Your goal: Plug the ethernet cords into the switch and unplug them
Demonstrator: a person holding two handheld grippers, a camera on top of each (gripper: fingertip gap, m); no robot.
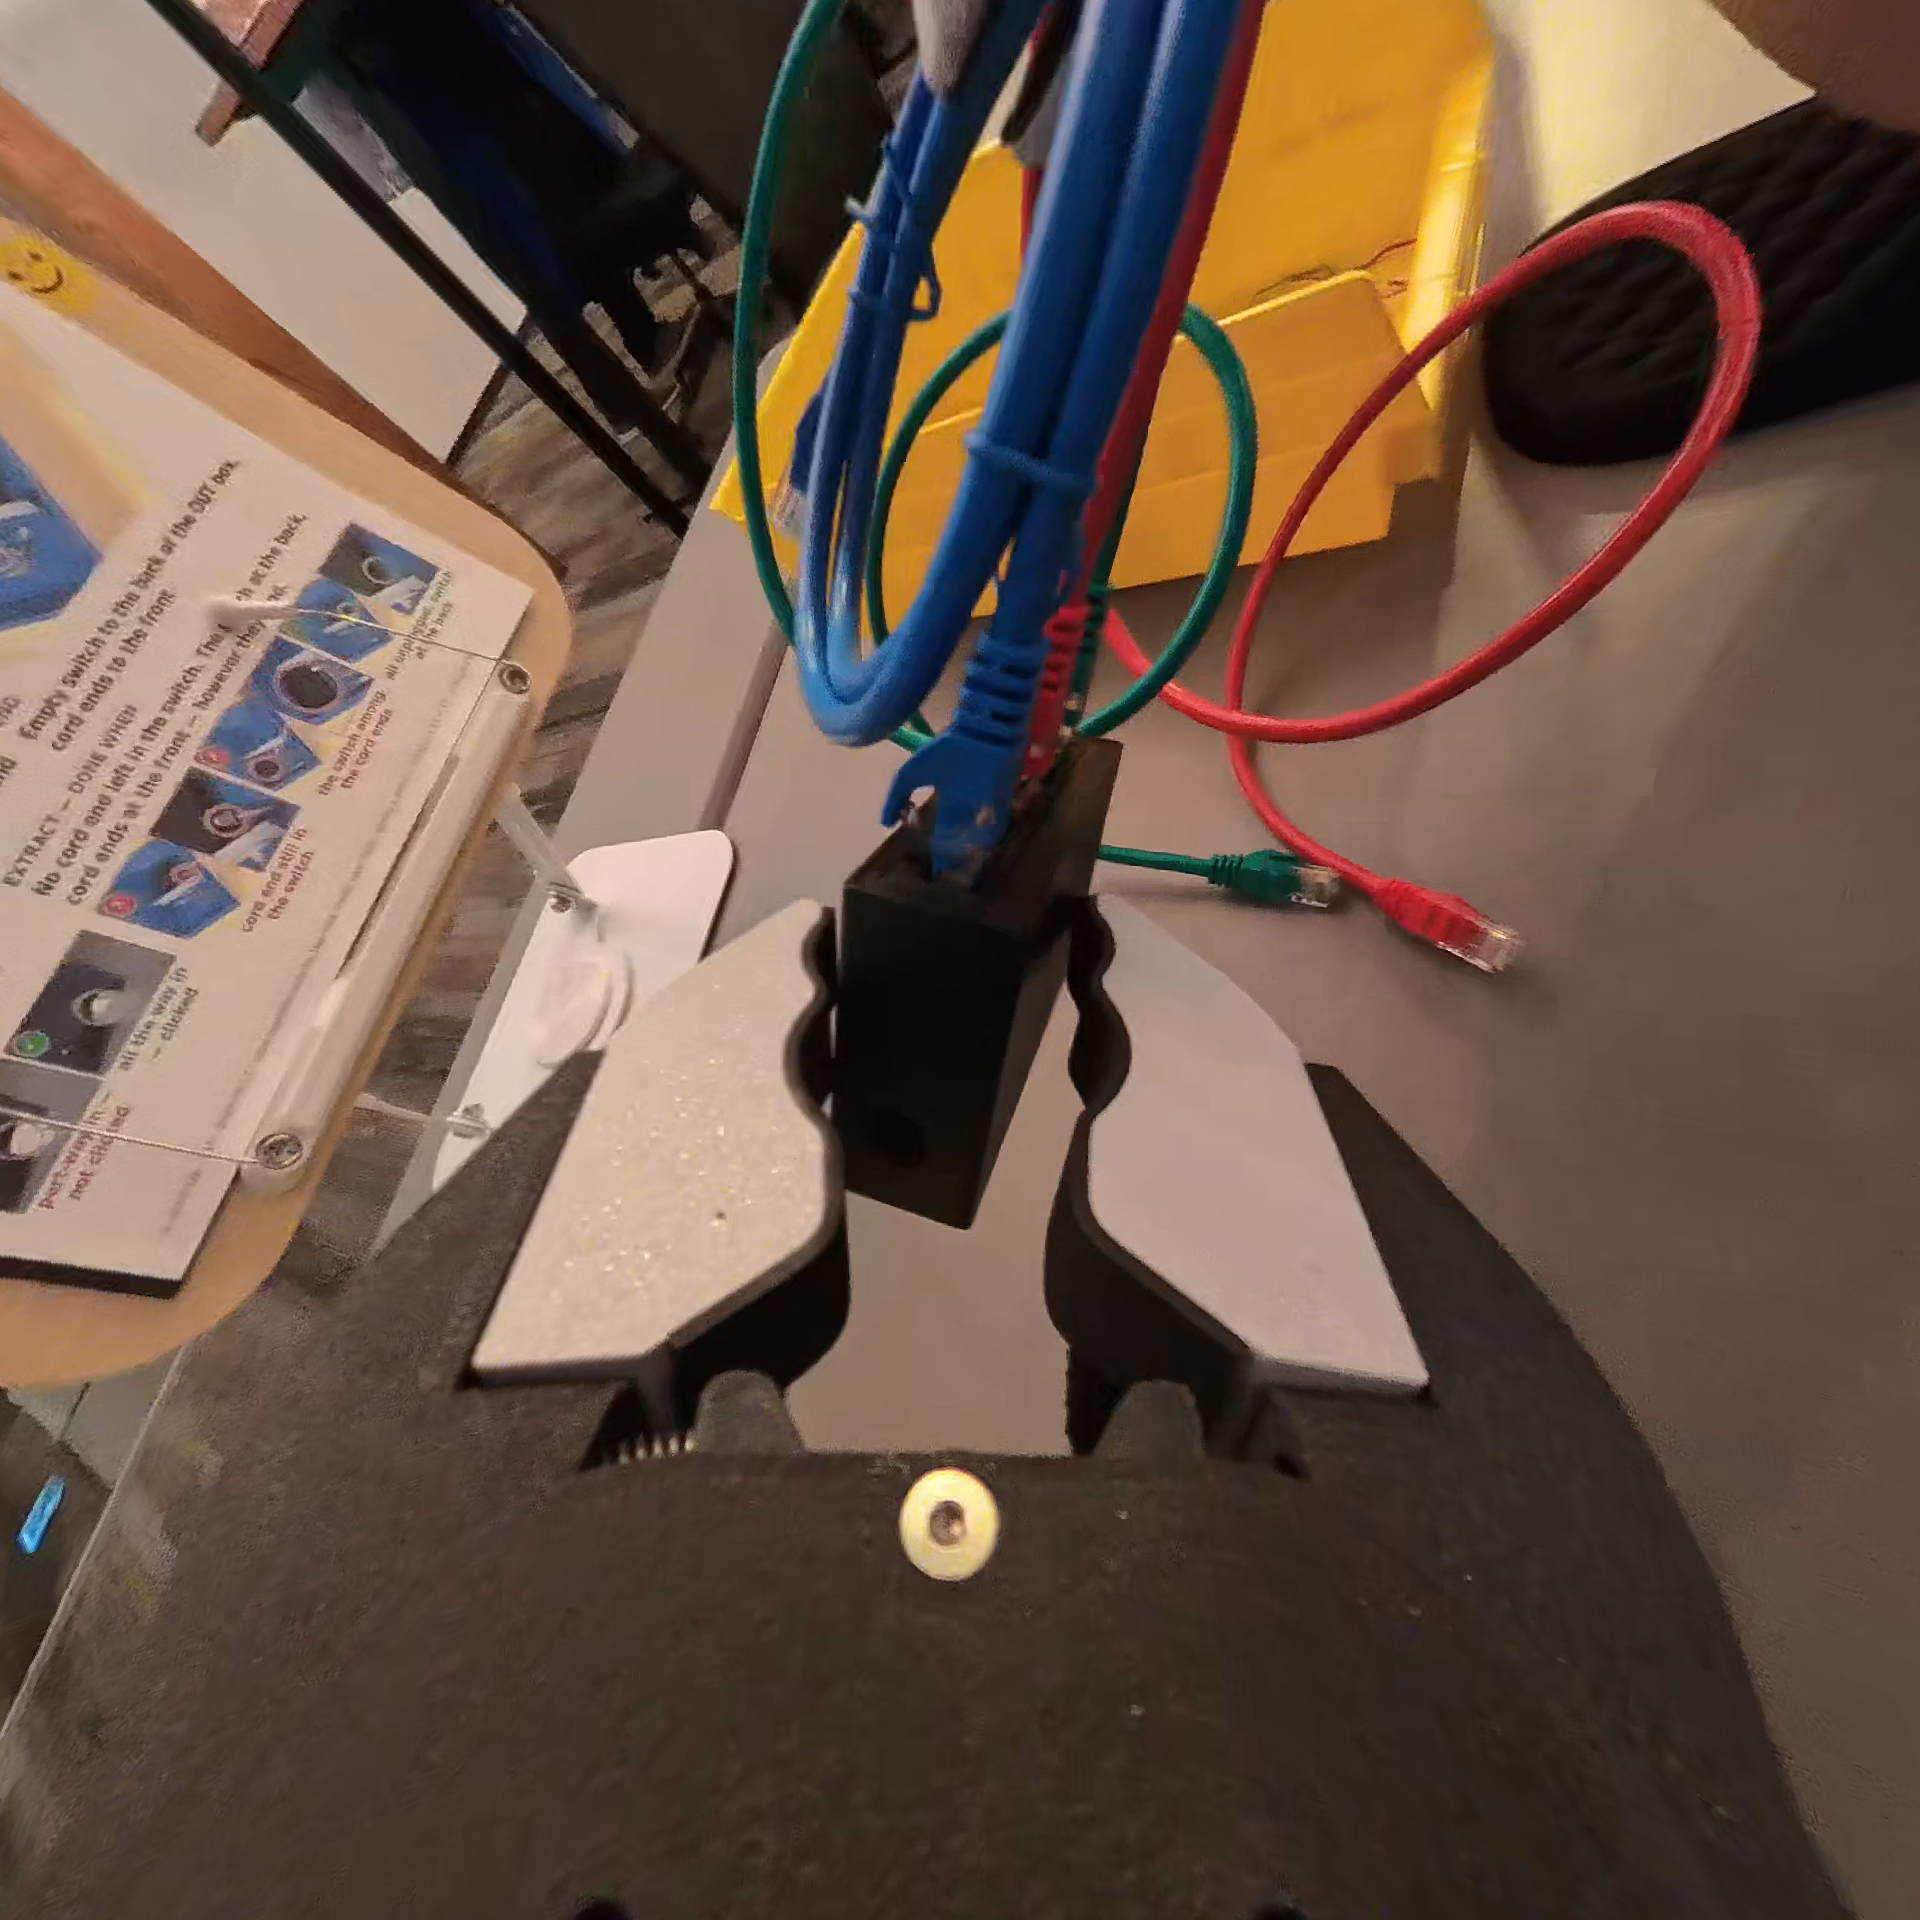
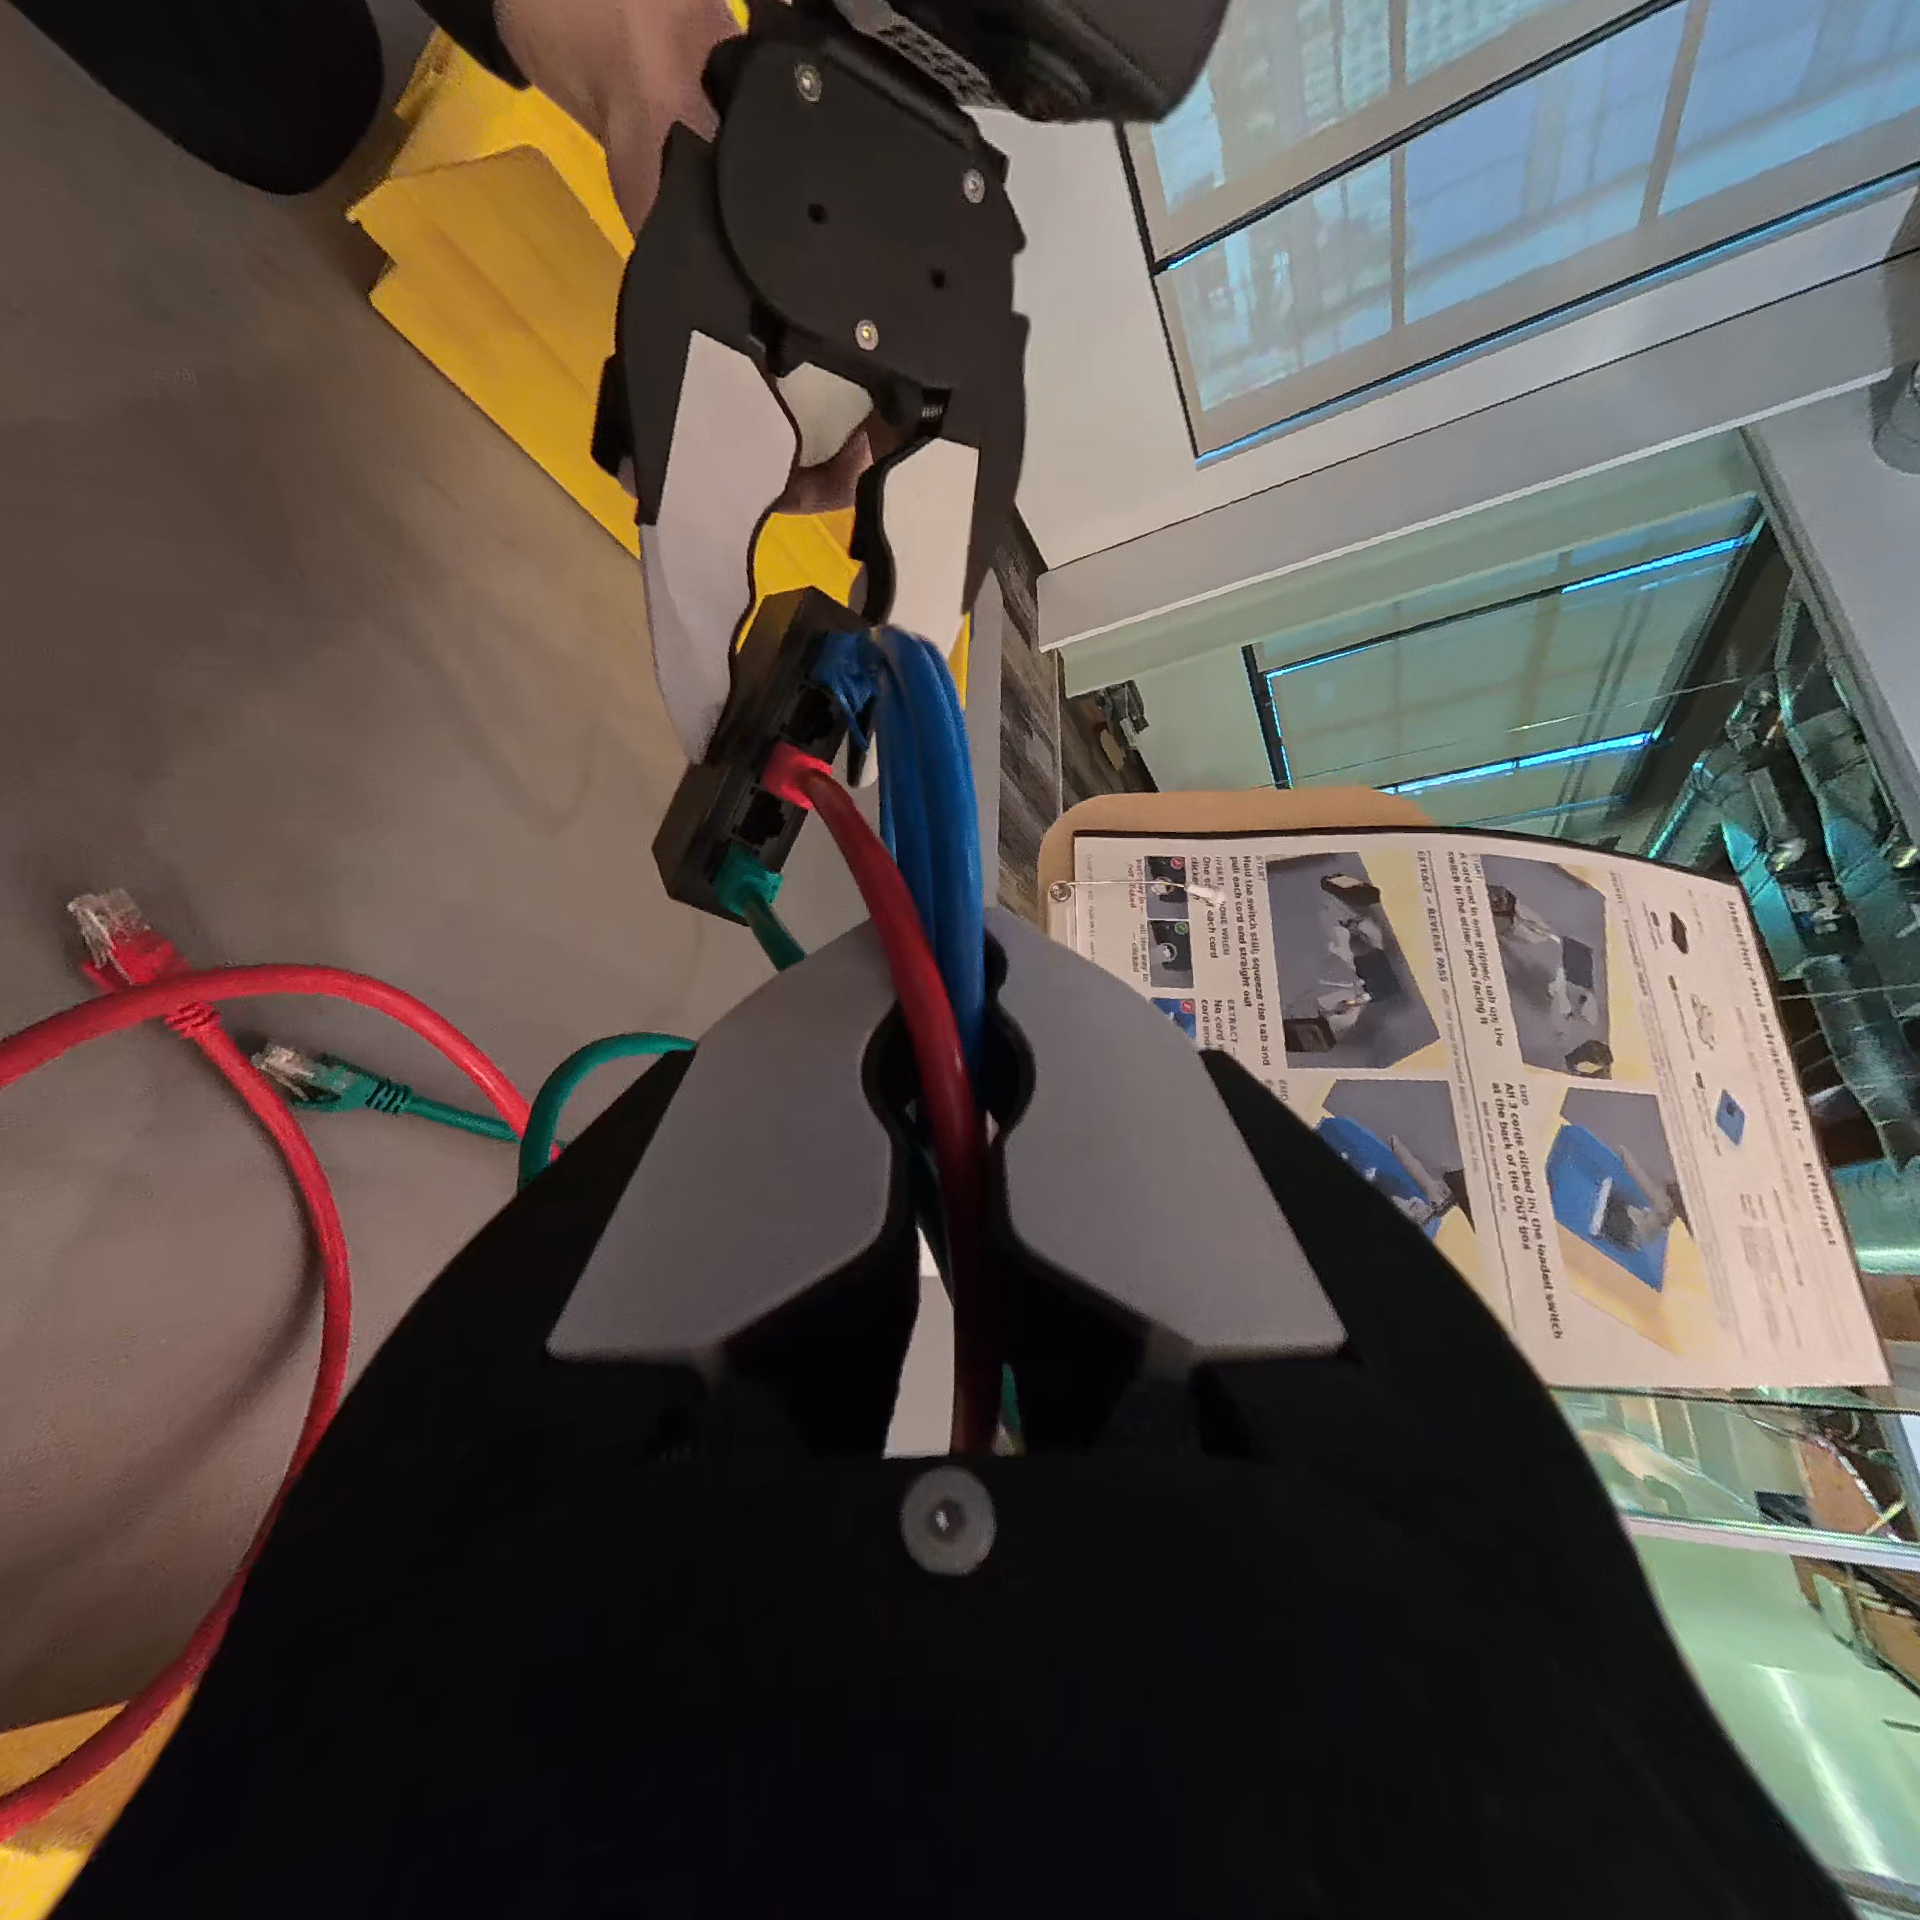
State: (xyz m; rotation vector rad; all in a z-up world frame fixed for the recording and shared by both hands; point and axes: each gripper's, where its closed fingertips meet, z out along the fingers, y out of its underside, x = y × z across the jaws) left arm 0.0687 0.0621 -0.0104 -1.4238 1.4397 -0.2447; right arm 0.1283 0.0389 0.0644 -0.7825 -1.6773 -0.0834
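The small black box-shaped network switch [image 1: 956, 1029] is held off the grey desk [image 1: 1558, 1143], clamped between the fingers of the left tongs [image 1: 951, 1023]. Three cords are plugged into it: a bundled blue ethernet cord [image 1: 1049, 436], a red ethernet cord [image 2: 904, 914] and a green ethernet cord [image 2: 764, 914]; one port between the red and green plugs is empty. The right tongs [image 2: 945, 1049] are closed on these cords just short of the switch, the red and blue running between the fingers, so the bundle hides much of the switch's port face. Beyond the switch, two loose plug ends, one red [image 1: 1449, 925] and one green [image 1: 1273, 878], lie side by side on the desk. A yellow plastic bin [image 1: 1299, 343] stands behind the switch, and a printed instruction sheet on a wooden board [image 1: 239, 831] stands beside the desk.
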